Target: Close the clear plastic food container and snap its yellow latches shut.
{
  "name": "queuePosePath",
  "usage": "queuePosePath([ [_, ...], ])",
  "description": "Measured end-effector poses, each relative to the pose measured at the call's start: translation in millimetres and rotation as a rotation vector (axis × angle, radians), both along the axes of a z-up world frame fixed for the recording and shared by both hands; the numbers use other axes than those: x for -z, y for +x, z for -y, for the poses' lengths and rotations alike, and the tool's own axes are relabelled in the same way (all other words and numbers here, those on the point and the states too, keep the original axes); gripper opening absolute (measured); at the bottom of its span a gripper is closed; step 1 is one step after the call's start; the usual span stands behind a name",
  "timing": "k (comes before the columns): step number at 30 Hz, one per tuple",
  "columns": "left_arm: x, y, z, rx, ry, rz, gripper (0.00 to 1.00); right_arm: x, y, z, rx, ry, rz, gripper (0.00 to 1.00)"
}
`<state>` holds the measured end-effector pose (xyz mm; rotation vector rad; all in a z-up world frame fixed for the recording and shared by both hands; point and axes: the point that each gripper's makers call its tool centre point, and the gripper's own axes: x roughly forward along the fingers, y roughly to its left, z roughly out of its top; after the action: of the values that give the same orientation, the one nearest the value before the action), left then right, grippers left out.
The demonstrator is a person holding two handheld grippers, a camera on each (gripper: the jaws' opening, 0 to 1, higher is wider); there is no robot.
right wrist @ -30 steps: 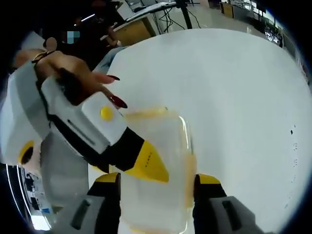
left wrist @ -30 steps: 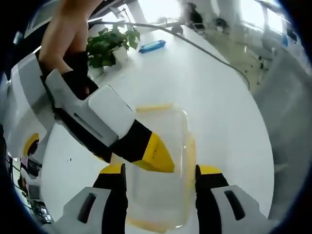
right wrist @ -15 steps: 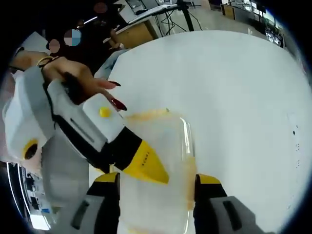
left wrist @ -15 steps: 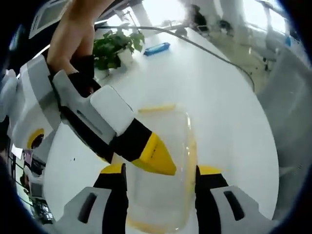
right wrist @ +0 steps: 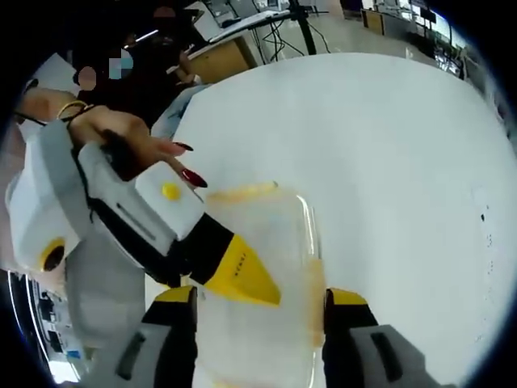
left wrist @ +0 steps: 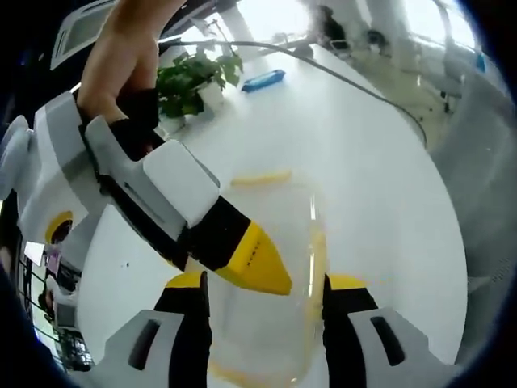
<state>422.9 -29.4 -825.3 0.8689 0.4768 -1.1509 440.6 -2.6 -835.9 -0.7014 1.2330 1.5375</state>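
The clear plastic container (left wrist: pixel 266 242) lies on the white table with its lid on. Yellow latches show at its far end (left wrist: pixel 258 178) and along its right side (left wrist: pixel 317 250). My left gripper (left wrist: pixel 266 283) is open, its jaws wide apart with the container's near half between them. The right gripper's yellow tip (left wrist: pixel 254 260) rests on the lid, coming in from the left. In the right gripper view the same container (right wrist: pixel 271 242) sits between the wide-apart jaws of my open right gripper (right wrist: pixel 260 295). There the left gripper's yellow tip (right wrist: pixel 242 275) lies on the lid.
A potted plant (left wrist: pixel 190 77) and a blue object (left wrist: pixel 262 80) stand at the far side of the white table (left wrist: pixel 363 162). A hand (right wrist: pixel 153 149) holds the left gripper. Desks and a stand lie beyond the table's edge (right wrist: pixel 266 61).
Both views have shifted slightly with the hands. The grippers and the container keep the same places relative to each other.
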Motion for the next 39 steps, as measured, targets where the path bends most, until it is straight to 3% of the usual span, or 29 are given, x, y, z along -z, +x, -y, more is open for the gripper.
queuePosePath([
  [10,-1.7,-5.8,1.9,0.051,0.022,0.012,0.48,-5.5,-0.2,-0.2,0.011,-0.022,0.068,0.62],
  [15,-5.3,-6.3,1.2,0.057,-0.016,-0.031,0.49,-7.4,3.7,-4.3,0.116,0.024,0.099,0.63],
  [17,-5.8,-11.1,1.0,0.036,-0.043,-0.089,0.52,-11.2,9.5,-4.9,0.171,0.048,0.126,0.58],
  [19,-7.8,-8.8,-1.7,0.01,-0.042,-0.089,0.54,-14.5,12.4,-4.6,0.211,0.064,0.138,0.55],
  [22,-12.5,-8.7,0.4,-0.048,-0.106,-0.132,0.54,-22.1,11.3,-5.6,0.235,0.116,0.147,0.56],
  [24,-19.9,-9.1,1.3,-0.093,-0.159,-0.177,0.55,-27.5,12.8,-9.4,0.305,0.156,0.153,0.58],
  [27,-23.9,-12.1,-4.2,-0.087,-0.152,-0.194,0.54,-33.4,15.1,-9.4,0.345,0.194,0.177,0.59],
  [30,-30.1,-10.5,-11.9,-0.124,-0.168,-0.195,0.57,-36.1,17.9,-0.1,0.391,0.178,0.217,0.59],
  [35,-42.1,-5.1,-24.2,-0.212,-0.224,-0.185,0.55,-44.7,17.4,11.7,0.523,0.224,0.263,0.58],
  [39,-40.3,-3.8,-33.3,-0.223,-0.178,-0.13,0.52,-48.0,13.4,20.6,0.596,0.242,0.274,0.56],
])
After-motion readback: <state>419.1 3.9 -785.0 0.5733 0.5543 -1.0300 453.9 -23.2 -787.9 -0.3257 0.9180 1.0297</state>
